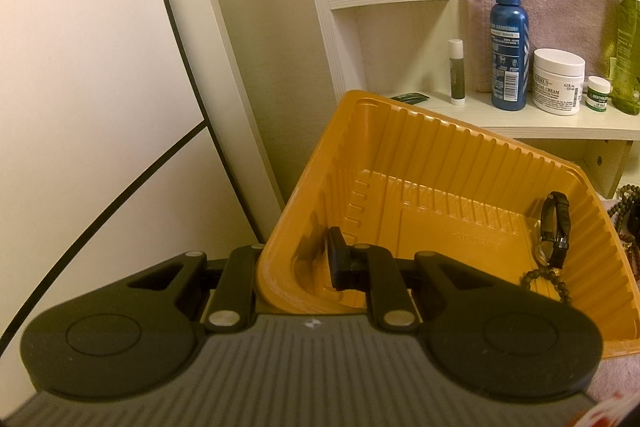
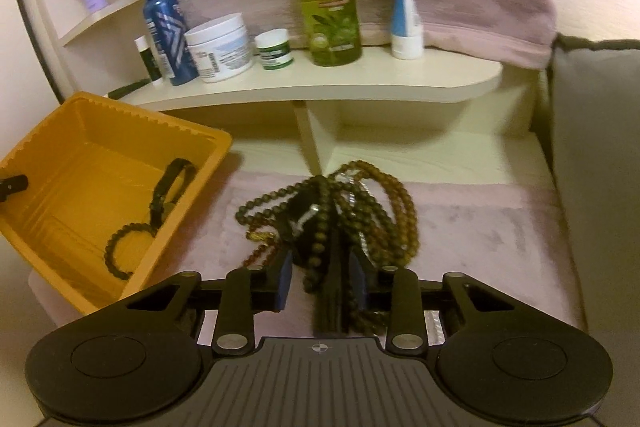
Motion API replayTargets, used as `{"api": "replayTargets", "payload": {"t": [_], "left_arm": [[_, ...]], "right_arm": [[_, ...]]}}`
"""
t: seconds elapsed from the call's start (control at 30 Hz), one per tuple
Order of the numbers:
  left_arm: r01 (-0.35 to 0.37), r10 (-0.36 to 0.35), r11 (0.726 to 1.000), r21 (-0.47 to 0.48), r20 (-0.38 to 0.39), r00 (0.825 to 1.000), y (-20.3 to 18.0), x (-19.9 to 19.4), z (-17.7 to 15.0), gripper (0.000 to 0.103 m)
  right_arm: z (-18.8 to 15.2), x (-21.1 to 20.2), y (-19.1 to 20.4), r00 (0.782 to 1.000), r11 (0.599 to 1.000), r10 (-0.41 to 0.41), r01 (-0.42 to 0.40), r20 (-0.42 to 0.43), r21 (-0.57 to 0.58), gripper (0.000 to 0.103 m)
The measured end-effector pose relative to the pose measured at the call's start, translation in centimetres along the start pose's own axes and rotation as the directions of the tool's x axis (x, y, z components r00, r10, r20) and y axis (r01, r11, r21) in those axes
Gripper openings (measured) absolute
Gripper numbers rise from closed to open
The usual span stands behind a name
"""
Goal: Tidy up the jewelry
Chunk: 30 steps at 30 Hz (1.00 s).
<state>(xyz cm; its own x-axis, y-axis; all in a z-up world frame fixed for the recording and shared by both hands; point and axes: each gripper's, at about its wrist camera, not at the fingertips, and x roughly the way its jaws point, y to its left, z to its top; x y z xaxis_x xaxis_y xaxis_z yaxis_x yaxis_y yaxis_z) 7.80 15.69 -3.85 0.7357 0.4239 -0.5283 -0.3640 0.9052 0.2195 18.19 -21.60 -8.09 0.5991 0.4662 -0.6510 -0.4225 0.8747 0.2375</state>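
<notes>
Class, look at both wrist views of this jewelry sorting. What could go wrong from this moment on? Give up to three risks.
1. The bead necklaces lie tangled in one pile; the right tool straddling several strands may lift the whole clump.
2. The left tool pinches only the orange tray wall, so the tilted tray could slip.
3. The black bracelet and small bead bracelet already inside may slide out.

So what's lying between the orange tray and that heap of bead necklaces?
Only bare pink cloth, as the right wrist view shows: the orange tray and the heap of bead necklaces stand apart.
</notes>
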Motion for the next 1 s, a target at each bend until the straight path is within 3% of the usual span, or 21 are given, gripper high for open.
{"api": "replayTargets", "payload": {"t": [0.13, 0.3, 0.47, 0.7, 1.0], "left_arm": [[0.000, 0.000, 1.000, -0.005, -0.003, 1.000, 0.0, 0.0, 0.0, 0.016], [0.001, -0.001, 1.000, -0.006, -0.004, 1.000, 0.0, 0.1, 0.0, 0.015], [0.001, -0.001, 1.000, -0.008, -0.005, 1.000, 0.0, 0.1, 0.0, 0.015], [0.002, -0.002, 1.000, -0.012, -0.007, 1.000, 0.0, 0.1, 0.0, 0.016], [0.005, -0.005, 1.000, -0.016, -0.008, 1.000, 0.0, 0.2, 0.0, 0.016]], "right_arm": [[0.4, 0.7, 0.7, 1.000, 1.000, -0.003, 0.003, 0.001, -0.027, 0.032], [0.6, 1.8, 0.5, 0.999, 0.999, -0.038, 0.038, -0.009, -0.020, 0.021], [0.7, 1.7, 0.9, 0.999, 0.999, -0.039, 0.040, 0.002, -0.034, 0.021], [0.8, 1.4, 2.1, 1.000, 0.998, 0.019, -0.019, 0.005, -0.063, 0.021], [0.5, 3.1, 2.2, 0.999, 0.999, -0.040, 0.039, -0.028, -0.029, 0.023]]}}
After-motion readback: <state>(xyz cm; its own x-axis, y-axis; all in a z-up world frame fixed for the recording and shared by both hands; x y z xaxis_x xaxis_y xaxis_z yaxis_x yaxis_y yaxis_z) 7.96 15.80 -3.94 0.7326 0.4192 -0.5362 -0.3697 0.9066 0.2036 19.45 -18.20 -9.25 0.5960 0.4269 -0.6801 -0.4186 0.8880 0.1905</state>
